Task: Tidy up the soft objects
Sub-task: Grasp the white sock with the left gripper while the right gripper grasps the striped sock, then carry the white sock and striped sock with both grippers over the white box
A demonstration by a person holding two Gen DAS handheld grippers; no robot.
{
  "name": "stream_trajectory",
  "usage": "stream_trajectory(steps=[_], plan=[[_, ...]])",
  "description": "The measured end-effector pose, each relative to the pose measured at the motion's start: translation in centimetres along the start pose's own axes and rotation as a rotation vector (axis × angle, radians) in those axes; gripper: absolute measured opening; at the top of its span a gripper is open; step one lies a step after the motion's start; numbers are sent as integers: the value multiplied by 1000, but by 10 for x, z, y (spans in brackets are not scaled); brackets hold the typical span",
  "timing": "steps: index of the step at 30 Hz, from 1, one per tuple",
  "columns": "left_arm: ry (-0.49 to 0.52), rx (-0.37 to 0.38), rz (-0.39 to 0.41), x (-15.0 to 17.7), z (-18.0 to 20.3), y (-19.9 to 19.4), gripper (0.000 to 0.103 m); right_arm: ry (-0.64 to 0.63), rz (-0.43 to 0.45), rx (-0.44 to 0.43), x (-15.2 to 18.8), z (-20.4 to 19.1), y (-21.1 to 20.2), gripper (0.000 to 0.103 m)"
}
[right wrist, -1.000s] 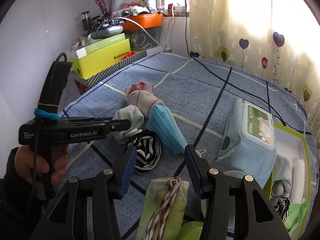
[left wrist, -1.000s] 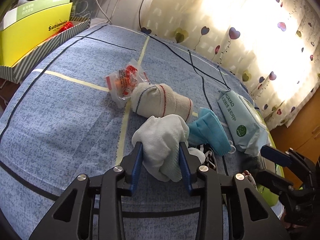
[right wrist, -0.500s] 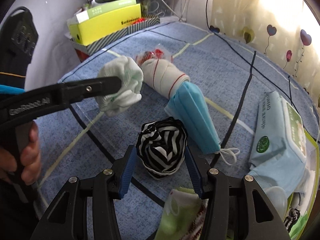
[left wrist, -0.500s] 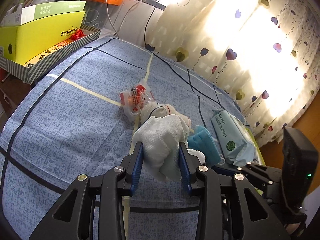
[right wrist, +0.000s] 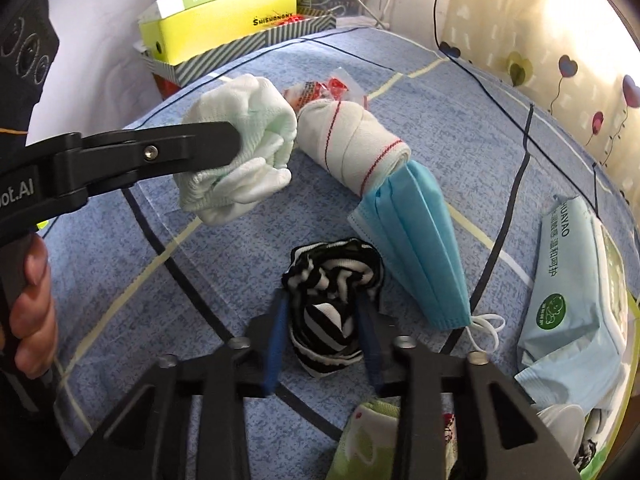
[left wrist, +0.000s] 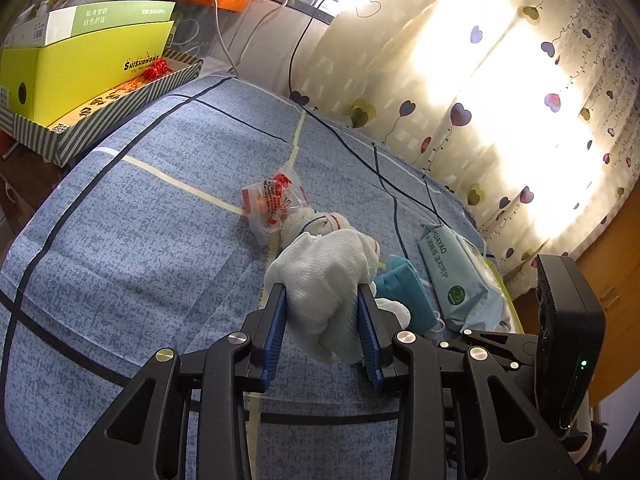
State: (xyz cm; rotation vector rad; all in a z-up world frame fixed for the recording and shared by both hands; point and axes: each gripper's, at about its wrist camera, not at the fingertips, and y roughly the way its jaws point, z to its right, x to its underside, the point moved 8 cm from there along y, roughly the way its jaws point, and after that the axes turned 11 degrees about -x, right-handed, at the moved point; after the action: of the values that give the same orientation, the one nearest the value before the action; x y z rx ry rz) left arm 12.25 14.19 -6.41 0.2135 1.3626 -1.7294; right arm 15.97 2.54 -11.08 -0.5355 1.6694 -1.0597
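Right tool [right wrist: 322,336]: jaws closing on the striped black-and-white sock bundle [right wrist: 332,304], which sits between the blue pads and rests on the bed [right wrist: 120,280]; pads appear to press its sides. Left tool [left wrist: 322,334]: clamped on the white sock bundle [left wrist: 328,284], which seems held clear of the bed; from the right wrist view it hangs at upper left. Step in hand, as judged: a paired pick-up, one bundle in each tool, ahead of sorting. Next move likely calls for the right grip to firm up, then a lift and a carry toward the green-rimmed box [right wrist: 630,320] at the right edge, where other soft items seem to lie; its contents are only partly in view. Around: a rolled white sock with red stripes [right wrist: 352,148] just beyond, touching a blue face mask [right wrist: 416,248] that lies just beside the striped bundle. A wet-wipes pack [right wrist: 572,292] lies between the mask and the box, so the carry path should clear it. A clear packet with red print [right wrist: 324,88] lies farther off. A green patterned cloth [right wrist: 368,436] shows under the right tool. A yellow carton [left wrist: 80,68] stands off the bed.
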Motion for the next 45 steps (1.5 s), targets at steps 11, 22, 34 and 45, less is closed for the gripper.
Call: stream_trajectory(steps=[11,22,34,45], plan=[[11,-7,0,1,4,3,35,-1,128,-2,-3,0,-37,11],[63,-25,38,2,22,-13,35,20,251,-13,2,-3,-79,10],[129,-30,69,9,53,-33,35,57,365,-2,22,7,-124,10],[195,-6,89,14,87,-45,35,91,431,15,34,17,-149,10]])
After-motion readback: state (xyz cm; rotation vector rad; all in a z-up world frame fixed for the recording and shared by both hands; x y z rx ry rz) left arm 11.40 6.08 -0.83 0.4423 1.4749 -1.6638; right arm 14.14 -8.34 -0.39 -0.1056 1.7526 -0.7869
